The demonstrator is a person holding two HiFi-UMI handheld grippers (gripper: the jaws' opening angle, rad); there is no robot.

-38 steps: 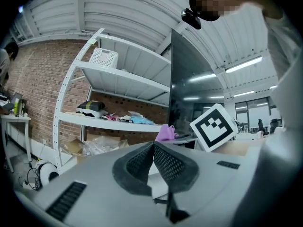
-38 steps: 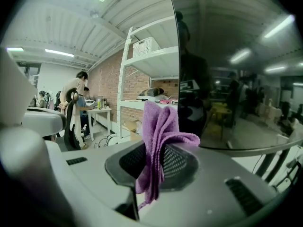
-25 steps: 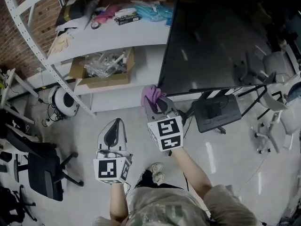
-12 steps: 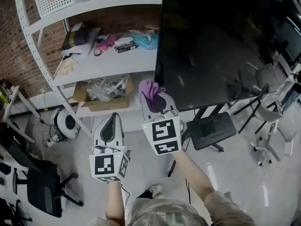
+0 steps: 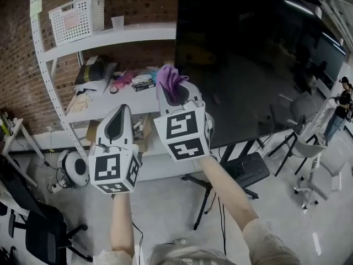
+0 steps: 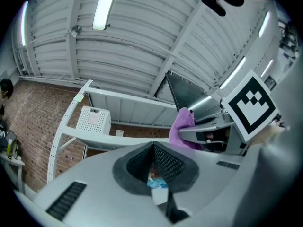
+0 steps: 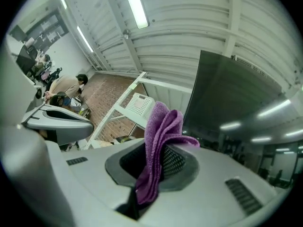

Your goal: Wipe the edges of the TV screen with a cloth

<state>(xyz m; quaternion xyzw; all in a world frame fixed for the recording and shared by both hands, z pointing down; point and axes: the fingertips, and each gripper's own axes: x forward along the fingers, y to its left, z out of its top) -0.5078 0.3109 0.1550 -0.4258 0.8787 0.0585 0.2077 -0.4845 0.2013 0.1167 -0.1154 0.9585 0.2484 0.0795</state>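
Over the last second the right tongs (image 5: 175, 94) had climbed from the lower left corner of the TV screen (image 5: 259, 59) to about halfway up its left edge, with the head view tilting up to follow. This read as an upward wiping pass along that edge, with the upper stretch and the other sides probably not yet done. The tongs were closed on the purple cloth (image 5: 169, 79), pinching its lower part between the pads. The cloth's bunched, folded free end stood out beyond the tips. Its long axis ran in line with the tongs and pointed up and away from the person, with one flap spilling right toward the dark panel. In the right gripper view the cloth (image 7: 158, 141) sat just beside the TV's left border, but whether it actually pressed on the bezel could not be told. The left tongs (image 5: 117, 123) had risen alongside, nearer and to the left, with their tips together and nothing held, in front of the white shelf (image 5: 116, 37).
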